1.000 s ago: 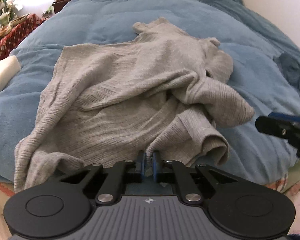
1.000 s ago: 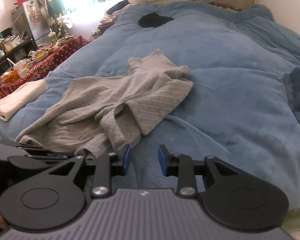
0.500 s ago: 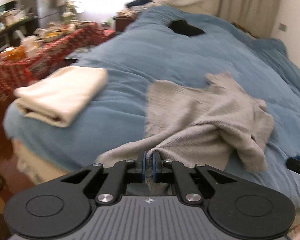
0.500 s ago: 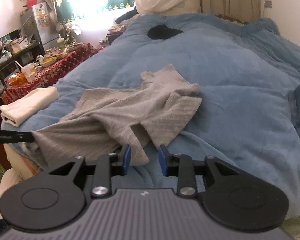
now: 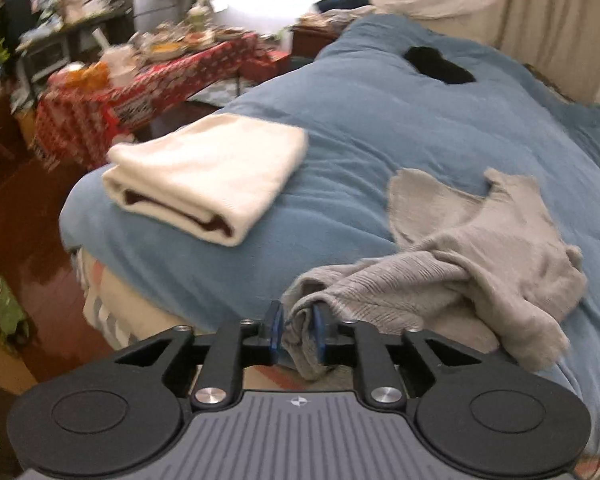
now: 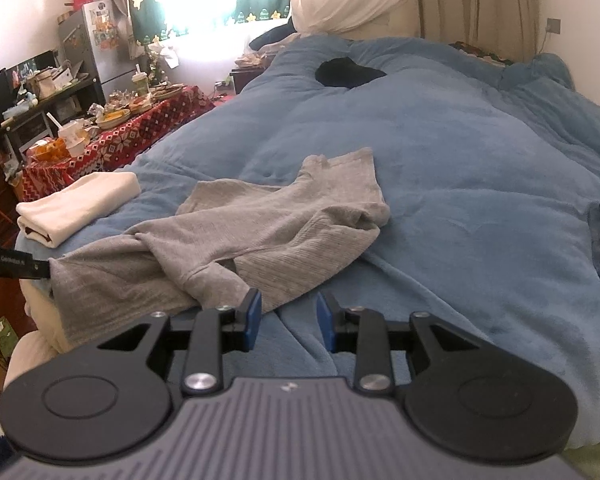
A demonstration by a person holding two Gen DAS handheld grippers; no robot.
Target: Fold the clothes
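Dragged toward the bed's near left edge over the last second, the grey sweater (image 6: pixel 260 232) now lies stretched out in a long rumpled band; a second ago it sat heaped mid-bed. The left gripper (image 5: pixel 296 330) has swung left with it, its view now taking in the folded cream garment (image 5: pixel 208 176) in the upper left of the frame. Its blue pads are pinched on a bunched edge of the sweater, fabric hanging down between them. The right gripper (image 6: pixel 288 318) hovers low at the bottom centre of its view over the blue duvet (image 6: pixel 460 160), jaws parted wide and holding nothing, just beside the sweater's near fold. By the look of it, the pull is spreading the garment flat; a sleeve still lies doubled over the body, so it is not yet folded.
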